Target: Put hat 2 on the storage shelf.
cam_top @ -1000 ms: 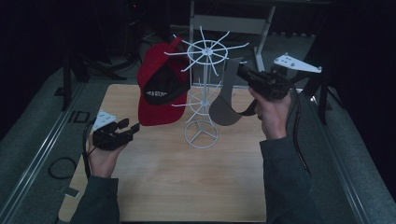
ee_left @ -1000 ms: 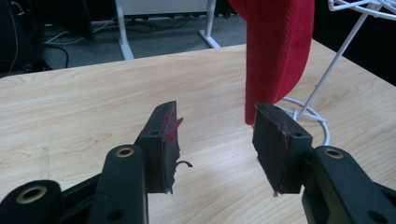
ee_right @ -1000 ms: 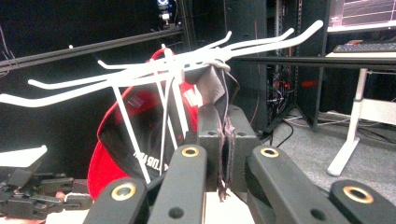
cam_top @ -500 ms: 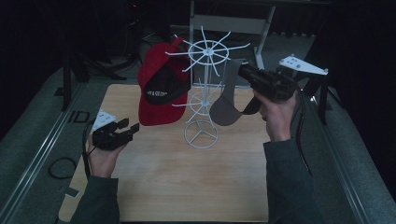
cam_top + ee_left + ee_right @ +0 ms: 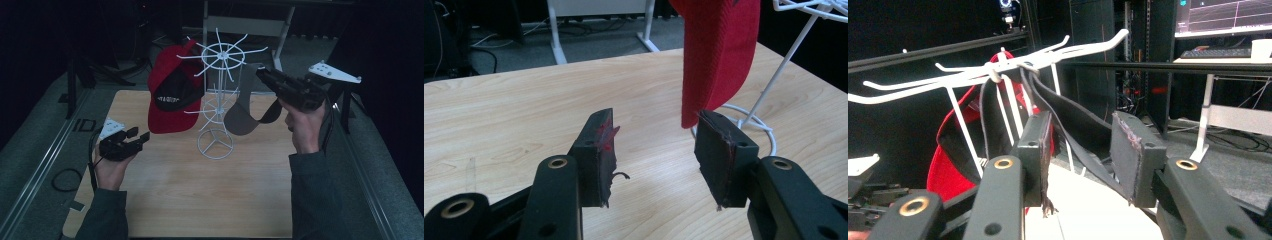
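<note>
Grey cap (image 5: 246, 116) hangs on the white wire rack (image 5: 218, 95), right side, w/ a red cap (image 5: 172, 95) on the left. Right gripper (image 5: 261, 73) at the grey cap's strap, jaws just opened, half wide, strap between them, no pinch. Left gripper (image 5: 141, 135) low over the surface (image 5: 210, 195), wide, empty.

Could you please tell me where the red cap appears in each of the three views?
High view: red cap hangs left of centre on the white wire rack.
Left gripper view: top right, above the right jaw.
Right gripper view: lower left, behind the rack's arms.
Shared landmark: the rack.
</note>
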`<control>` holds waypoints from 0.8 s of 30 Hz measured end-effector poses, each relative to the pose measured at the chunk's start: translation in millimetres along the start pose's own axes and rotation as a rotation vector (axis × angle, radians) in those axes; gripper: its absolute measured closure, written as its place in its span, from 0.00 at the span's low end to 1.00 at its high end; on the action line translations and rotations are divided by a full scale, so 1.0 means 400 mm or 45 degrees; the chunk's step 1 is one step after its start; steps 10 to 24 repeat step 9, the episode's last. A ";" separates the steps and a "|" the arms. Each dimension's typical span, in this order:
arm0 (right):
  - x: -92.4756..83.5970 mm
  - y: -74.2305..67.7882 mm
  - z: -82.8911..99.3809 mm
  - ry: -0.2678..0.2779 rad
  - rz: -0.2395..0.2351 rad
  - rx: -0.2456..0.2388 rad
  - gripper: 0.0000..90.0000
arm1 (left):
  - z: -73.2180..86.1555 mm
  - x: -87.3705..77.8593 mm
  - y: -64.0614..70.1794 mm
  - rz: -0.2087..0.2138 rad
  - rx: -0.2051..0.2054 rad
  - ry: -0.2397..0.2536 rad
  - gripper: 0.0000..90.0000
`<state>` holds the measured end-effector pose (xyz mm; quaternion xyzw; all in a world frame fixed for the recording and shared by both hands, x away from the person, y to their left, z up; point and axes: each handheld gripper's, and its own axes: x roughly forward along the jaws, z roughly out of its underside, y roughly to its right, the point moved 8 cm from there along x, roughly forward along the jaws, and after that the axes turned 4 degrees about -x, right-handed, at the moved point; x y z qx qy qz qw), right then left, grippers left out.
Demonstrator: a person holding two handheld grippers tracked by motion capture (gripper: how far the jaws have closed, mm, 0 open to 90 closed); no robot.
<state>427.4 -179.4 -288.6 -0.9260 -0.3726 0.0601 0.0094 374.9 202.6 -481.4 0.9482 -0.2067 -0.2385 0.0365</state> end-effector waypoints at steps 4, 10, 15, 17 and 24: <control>-0.014 0.010 0.007 0.004 0.006 -0.003 0.66 | 0.001 0.002 0.000 -0.002 0.000 -0.001 0.57; -0.031 0.013 0.014 0.012 0.007 -0.007 0.66 | 0.002 0.003 0.000 -0.002 -0.003 -0.003 0.57; -0.031 0.013 0.014 0.012 0.007 -0.007 0.66 | 0.002 0.003 0.000 -0.002 -0.003 -0.003 0.57; -0.031 0.013 0.014 0.012 0.007 -0.007 0.66 | 0.002 0.003 0.000 -0.002 -0.003 -0.003 0.57; -0.031 0.013 0.014 0.012 0.007 -0.007 0.66 | 0.002 0.003 0.000 -0.002 -0.003 -0.003 0.57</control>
